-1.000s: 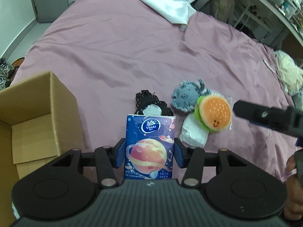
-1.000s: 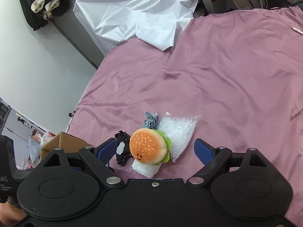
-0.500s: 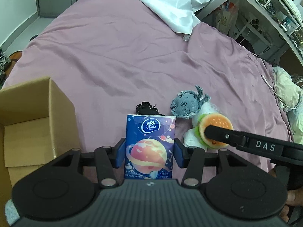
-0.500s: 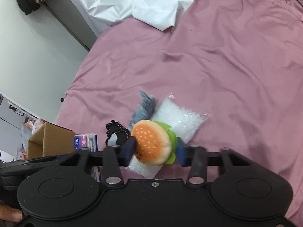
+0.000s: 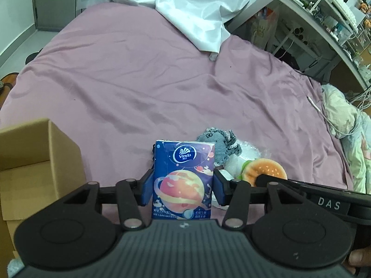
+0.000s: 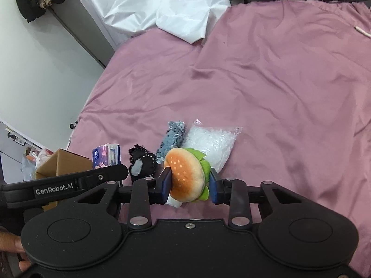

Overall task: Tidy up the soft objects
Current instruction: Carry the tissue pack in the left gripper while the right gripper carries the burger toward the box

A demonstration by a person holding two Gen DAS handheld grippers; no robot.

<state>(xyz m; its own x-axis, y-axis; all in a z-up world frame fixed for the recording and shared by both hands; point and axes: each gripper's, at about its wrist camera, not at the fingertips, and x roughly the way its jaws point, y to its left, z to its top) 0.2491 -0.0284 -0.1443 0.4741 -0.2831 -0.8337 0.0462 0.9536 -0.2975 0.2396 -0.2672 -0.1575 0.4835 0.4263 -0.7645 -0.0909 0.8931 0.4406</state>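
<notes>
Plush gives under pressure, so the right gripper, whose fingers have just closed on the burger toy, should lift it straight up off the pink bed without squeezing harder. Just beside it, the left gripper clamps the tissue pack upright. Carry both toward the cardboard box, clear of the grey plush and clear bag behind.
</notes>
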